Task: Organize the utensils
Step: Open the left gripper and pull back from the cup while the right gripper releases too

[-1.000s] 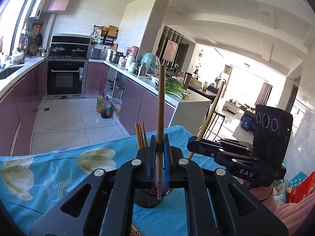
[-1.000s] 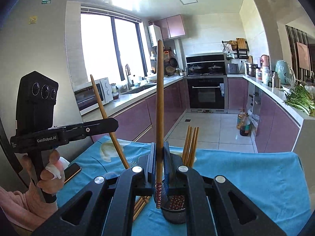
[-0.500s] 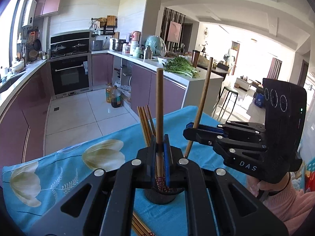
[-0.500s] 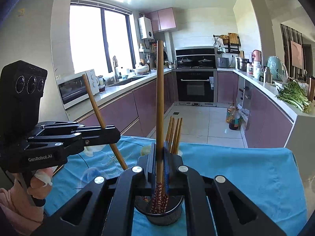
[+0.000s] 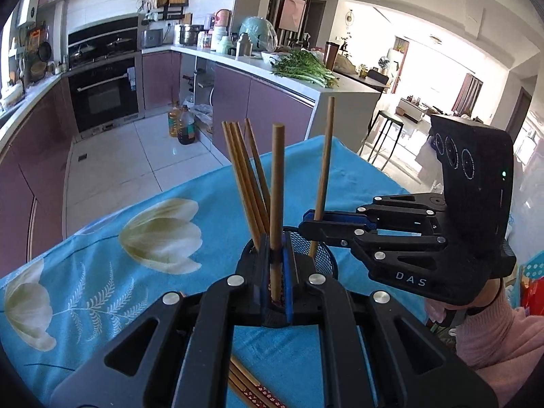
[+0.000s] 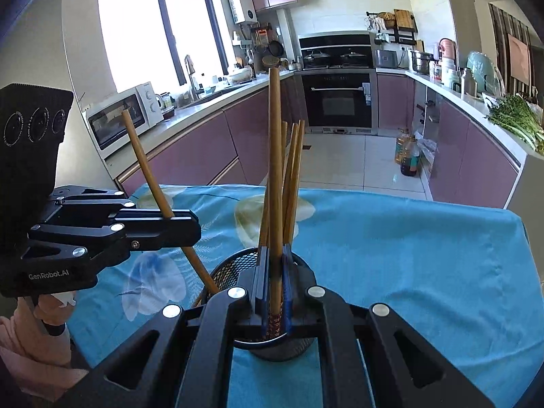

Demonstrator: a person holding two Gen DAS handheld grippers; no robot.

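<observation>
A black mesh holder stands on the blue flowered cloth, with several wooden chopsticks leaning in it. My left gripper is shut on one upright chopstick just above the holder's near rim. In the right wrist view my right gripper is shut on another chopstick over the holder. That view also shows the left gripper, whose slanted chopstick dips inside the rim. The right gripper reaches in from the right, its chopstick ending in the mesh.
More chopsticks lie loose on the cloth under my left gripper. The table's far edge drops to a tiled kitchen floor. Purple cabinets, an oven and counters ring the room. A hand in a pink sleeve holds the right gripper.
Both grippers have sunk and tipped downward toward the holder, each keeping its chopstick. The chopsticks' lower ends have come down from above the holder to its rim.
</observation>
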